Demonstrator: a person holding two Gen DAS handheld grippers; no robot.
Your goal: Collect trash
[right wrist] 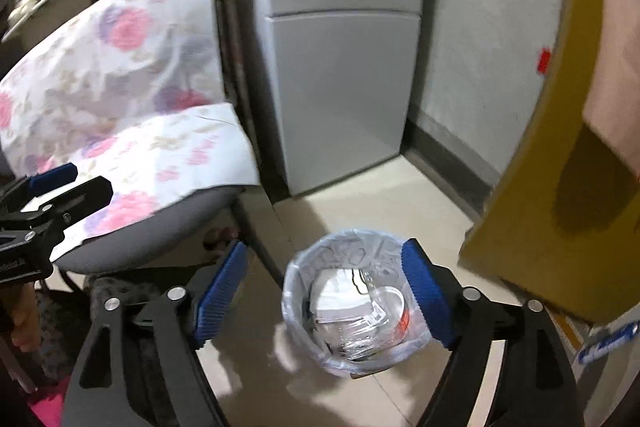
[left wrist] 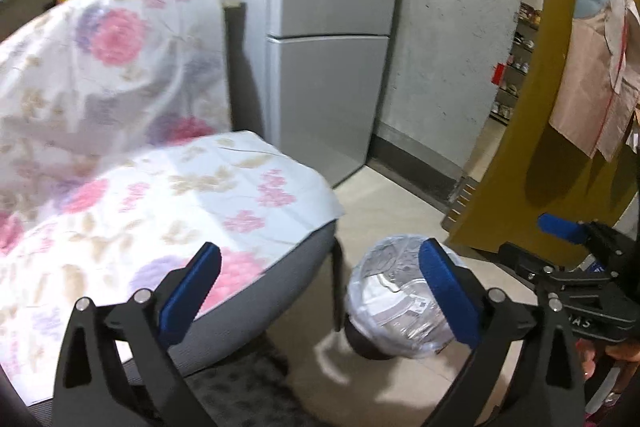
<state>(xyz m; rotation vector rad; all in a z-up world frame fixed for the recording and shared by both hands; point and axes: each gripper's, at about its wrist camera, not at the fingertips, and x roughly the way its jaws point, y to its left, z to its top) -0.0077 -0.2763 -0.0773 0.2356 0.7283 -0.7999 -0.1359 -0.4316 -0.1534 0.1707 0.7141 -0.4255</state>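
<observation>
A small trash bin [right wrist: 352, 307] lined with a clear plastic bag stands on the tiled floor beside a chair; white paper and clear plastic trash lie inside it. It also shows in the left wrist view [left wrist: 396, 299]. My right gripper [right wrist: 326, 297] is open and empty, held above the bin. My left gripper [left wrist: 320, 295] is open and empty, over the gap between the chair seat and the bin. The right gripper [left wrist: 568, 247] shows at the right edge of the left wrist view, and the left gripper [right wrist: 52, 187] at the left edge of the right wrist view.
An office chair [left wrist: 160, 195] draped in a floral cloth fills the left. A grey fridge [left wrist: 328, 47] stands behind it against a grey wall. A yellow door [right wrist: 560, 187] stands open at right. A dark furry mat [right wrist: 120, 307] lies under the chair.
</observation>
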